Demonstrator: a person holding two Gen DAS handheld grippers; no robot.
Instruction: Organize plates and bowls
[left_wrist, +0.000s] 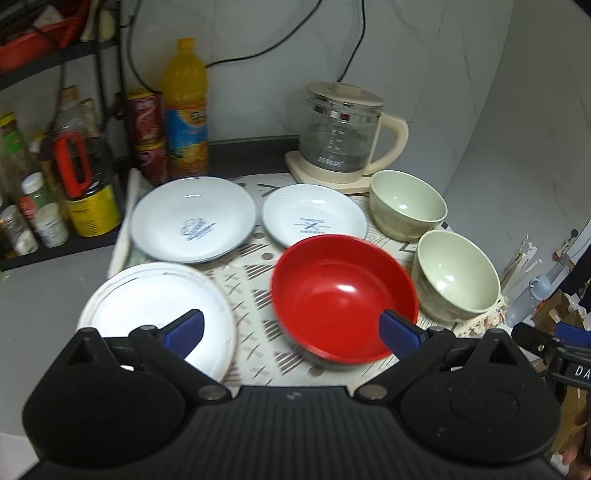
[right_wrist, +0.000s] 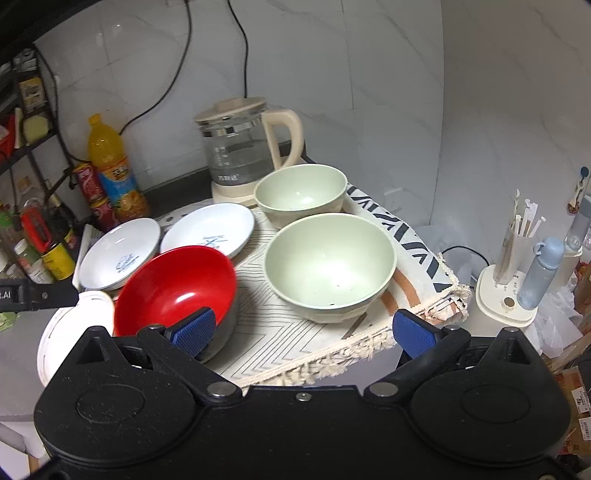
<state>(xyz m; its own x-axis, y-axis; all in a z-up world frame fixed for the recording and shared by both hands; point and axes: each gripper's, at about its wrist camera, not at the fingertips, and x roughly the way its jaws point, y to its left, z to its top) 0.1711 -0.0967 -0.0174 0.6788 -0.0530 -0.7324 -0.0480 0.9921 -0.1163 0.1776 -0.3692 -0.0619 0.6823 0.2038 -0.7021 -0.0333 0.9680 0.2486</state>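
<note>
Dishes still spread out singly on the patterned cloth (right_wrist: 295, 332), both grippers spread wide and empty.

The red bowl (left_wrist: 343, 295) sits tilted at the cloth's near middle; just right of it stand two pale green bowls (left_wrist: 456, 273), one behind the other, and behind it two printed white plates (left_wrist: 194, 218), with a plain white plate (left_wrist: 155, 295) to its left. Every dish looks empty; the glass kettle (left_wrist: 341, 136) behind the bowls appears to hold a little water. The left gripper (left_wrist: 291, 332) hovers fingers apart over the red bowl's near rim, the right gripper (right_wrist: 303, 330) likewise, holding nothing. A pinch on that slick, tilted rim could slip and knock neighbouring dishes.
</note>
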